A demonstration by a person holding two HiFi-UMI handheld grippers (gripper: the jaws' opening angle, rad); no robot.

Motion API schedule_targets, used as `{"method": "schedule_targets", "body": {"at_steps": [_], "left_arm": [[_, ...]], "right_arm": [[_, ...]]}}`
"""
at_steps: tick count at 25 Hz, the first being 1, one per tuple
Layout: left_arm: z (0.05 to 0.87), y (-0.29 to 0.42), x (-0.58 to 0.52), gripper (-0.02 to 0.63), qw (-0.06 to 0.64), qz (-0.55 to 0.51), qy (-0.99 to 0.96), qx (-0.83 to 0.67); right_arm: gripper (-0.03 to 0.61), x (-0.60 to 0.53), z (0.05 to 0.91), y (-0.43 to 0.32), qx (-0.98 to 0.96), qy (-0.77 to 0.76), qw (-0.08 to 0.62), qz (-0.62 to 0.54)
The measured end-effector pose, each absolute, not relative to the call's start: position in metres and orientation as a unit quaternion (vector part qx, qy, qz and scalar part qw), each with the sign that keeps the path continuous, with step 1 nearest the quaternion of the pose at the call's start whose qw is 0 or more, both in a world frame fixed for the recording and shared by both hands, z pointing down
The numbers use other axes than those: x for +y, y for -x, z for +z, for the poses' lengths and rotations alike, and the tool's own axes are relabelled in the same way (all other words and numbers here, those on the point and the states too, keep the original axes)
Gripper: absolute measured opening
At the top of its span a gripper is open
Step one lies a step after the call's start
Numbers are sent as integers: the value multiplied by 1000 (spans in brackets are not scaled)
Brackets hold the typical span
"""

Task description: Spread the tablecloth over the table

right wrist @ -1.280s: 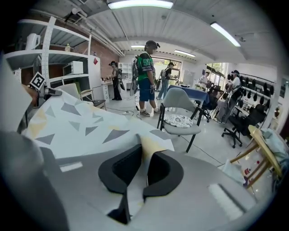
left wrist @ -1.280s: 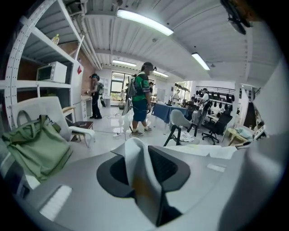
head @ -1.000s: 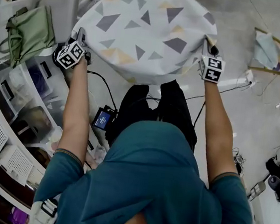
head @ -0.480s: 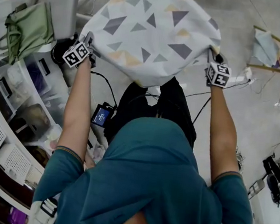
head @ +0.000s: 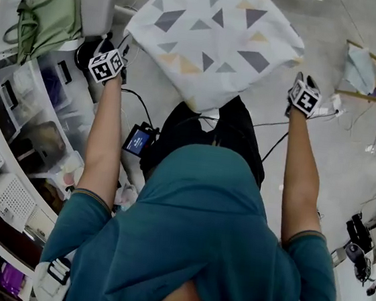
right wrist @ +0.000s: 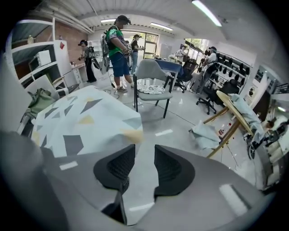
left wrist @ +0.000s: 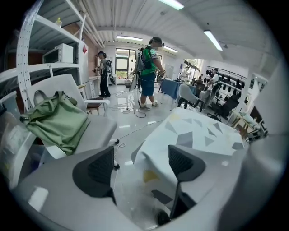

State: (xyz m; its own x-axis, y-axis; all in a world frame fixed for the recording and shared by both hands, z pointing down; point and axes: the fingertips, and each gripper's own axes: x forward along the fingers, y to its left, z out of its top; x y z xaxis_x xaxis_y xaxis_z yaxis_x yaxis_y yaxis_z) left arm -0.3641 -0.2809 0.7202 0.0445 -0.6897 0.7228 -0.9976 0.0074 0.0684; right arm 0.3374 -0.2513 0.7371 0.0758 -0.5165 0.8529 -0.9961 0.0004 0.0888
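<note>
The white tablecloth [head: 214, 38] with grey and yellow triangles lies draped over the table, its edges hanging down. In the head view my left gripper [head: 123, 53] hovers just off the cloth's near left corner. My right gripper [head: 297, 82] is just off the near right corner. Both sets of jaws have just been opening. In the left gripper view the left gripper [left wrist: 141, 163] is open, and the hanging cloth [left wrist: 189, 135] shows in the gap, untouched by the pads. The right gripper [right wrist: 144, 159] is open over bare floor, with the cloth [right wrist: 86, 119] to its left.
A green bag [head: 44, 19] rests on a grey chair at the left, beside curved shelves with bins [head: 17, 113]. A small screen device [head: 138, 141] and cables lie on the floor. A wooden rack [head: 365, 72] stands right. Another chair [right wrist: 151, 76] and several people [left wrist: 146, 72] are beyond.
Both grippers have let go of the cloth's near corners and now stand a little apart from it. The cloth has settled flat over the table.
</note>
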Motion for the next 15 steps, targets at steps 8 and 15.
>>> {"method": "schedule_targets", "body": {"at_steps": [8,15], "left_arm": [[618,341,-295,293,221,172,-729,-624],[489,283,-301,154,148,61,-808,-567]], "right_arm": [[117,-270,643,-251,-699,-609,278,251],[109,-288,503,-127,-819,-528,165,150]]}}
